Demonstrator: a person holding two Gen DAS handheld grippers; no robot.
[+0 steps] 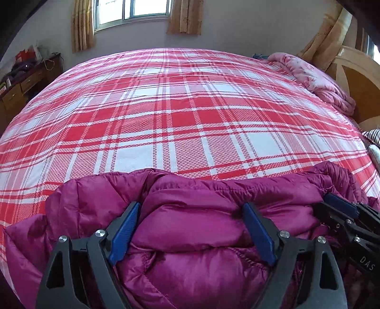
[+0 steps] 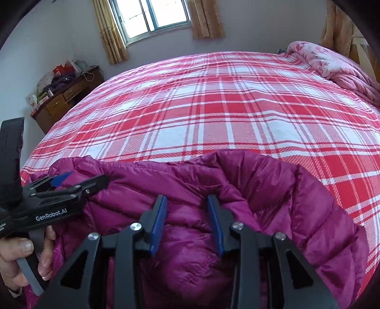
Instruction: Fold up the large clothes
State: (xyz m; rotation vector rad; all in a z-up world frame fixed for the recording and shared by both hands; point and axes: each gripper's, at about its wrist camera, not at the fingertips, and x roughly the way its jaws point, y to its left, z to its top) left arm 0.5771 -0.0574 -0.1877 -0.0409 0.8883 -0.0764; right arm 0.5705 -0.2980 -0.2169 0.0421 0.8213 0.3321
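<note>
A magenta quilted down jacket [image 1: 190, 228] lies bunched at the near edge of a bed with a red and white plaid sheet [image 1: 178, 114]; it also shows in the right wrist view [image 2: 261, 202]. My left gripper [image 1: 191, 211] is open, its blue pads wide apart, pressed down on a puffy fold of the jacket. My right gripper [image 2: 186, 202] has its jaws partly open, with jacket fabric between the pads. Each gripper shows in the other's view: the right one [image 1: 337, 206] at the jacket's right side, the left one [image 2: 78, 183] at its left.
A pink floral quilt [image 1: 315, 78] lies folded at the bed's far right by a wooden headboard [image 1: 356, 78]. A wooden desk [image 2: 64, 99] with clutter stands by the far left wall under a curtained window [image 2: 152, 16]. Striped cloth [image 1: 374, 135] lies at the right edge.
</note>
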